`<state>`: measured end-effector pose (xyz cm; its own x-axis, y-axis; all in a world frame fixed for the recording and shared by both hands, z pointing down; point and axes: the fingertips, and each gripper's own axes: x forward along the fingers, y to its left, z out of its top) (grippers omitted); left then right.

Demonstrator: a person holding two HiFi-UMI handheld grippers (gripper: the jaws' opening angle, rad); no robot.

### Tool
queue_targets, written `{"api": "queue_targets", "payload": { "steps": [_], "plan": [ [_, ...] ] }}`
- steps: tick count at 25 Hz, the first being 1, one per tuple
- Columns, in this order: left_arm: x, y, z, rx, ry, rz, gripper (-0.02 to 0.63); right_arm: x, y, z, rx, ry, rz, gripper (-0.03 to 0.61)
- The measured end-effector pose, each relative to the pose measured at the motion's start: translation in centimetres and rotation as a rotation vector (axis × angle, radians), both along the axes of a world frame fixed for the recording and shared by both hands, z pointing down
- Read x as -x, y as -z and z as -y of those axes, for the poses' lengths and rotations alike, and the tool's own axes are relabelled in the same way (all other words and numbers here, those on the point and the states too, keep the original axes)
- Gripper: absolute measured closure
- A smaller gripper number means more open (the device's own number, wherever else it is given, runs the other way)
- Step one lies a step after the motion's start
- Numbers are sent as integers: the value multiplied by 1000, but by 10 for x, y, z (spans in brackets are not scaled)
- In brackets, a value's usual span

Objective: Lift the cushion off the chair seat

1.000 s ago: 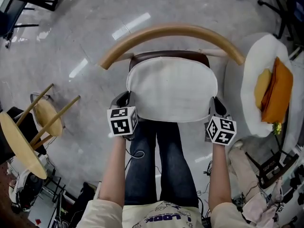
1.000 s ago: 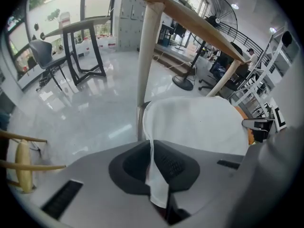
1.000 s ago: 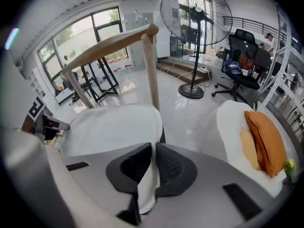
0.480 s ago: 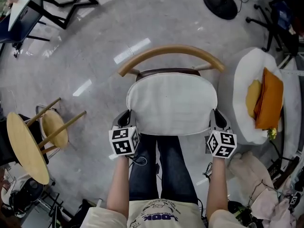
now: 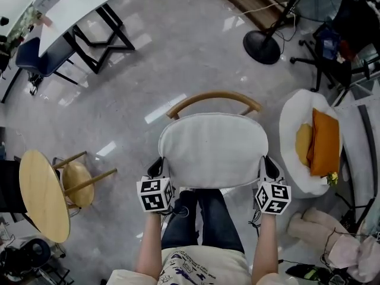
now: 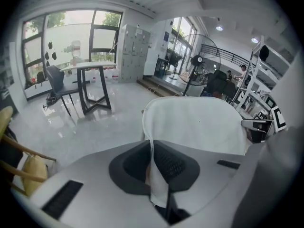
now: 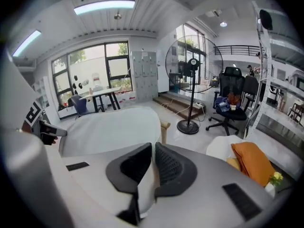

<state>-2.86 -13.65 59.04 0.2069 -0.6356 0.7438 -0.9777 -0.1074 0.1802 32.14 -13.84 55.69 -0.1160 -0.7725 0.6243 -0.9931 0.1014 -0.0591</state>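
Observation:
A white seat cushion (image 5: 212, 150) hangs flat in the air, well above the wooden chair, whose curved backrest (image 5: 214, 98) shows behind it. My left gripper (image 5: 158, 170) is shut on the cushion's left edge (image 6: 153, 151), the fabric pinched between its black pads. At the opposite side my right gripper (image 5: 267, 170) is shut on the right edge (image 7: 148, 175). The cushion (image 6: 194, 125) spreads out between both hands and hides the chair seat. In the right gripper view the cushion (image 7: 111, 129) stretches to the left, with a chair post (image 7: 164, 132) behind it.
A round wooden table (image 5: 40, 195) and stool (image 5: 80, 183) stand at the left. A white round seat with orange cushions (image 5: 317, 141) is at the right. A fan stand (image 5: 261, 46) and desk (image 5: 77, 5) lie farther off. The person's legs (image 5: 202, 218) are below the cushion.
Both grippers have risen together with the cushion held between them. The chair has dropped away below, its seat now hidden under the cushion, and far more floor shows around it.

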Motion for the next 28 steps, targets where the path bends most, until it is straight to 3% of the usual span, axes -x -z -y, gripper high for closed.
{"api": "queue_targets", "payload": {
  "steps": [20, 28],
  "plan": [
    [44, 237, -40, -330, -66, 8, 578, 44, 217, -73, -308, -85, 2, 537],
    [62, 291, -54, -444, -50, 16, 578, 61, 265, -90, -419, -92, -2, 535]
  ]
}}
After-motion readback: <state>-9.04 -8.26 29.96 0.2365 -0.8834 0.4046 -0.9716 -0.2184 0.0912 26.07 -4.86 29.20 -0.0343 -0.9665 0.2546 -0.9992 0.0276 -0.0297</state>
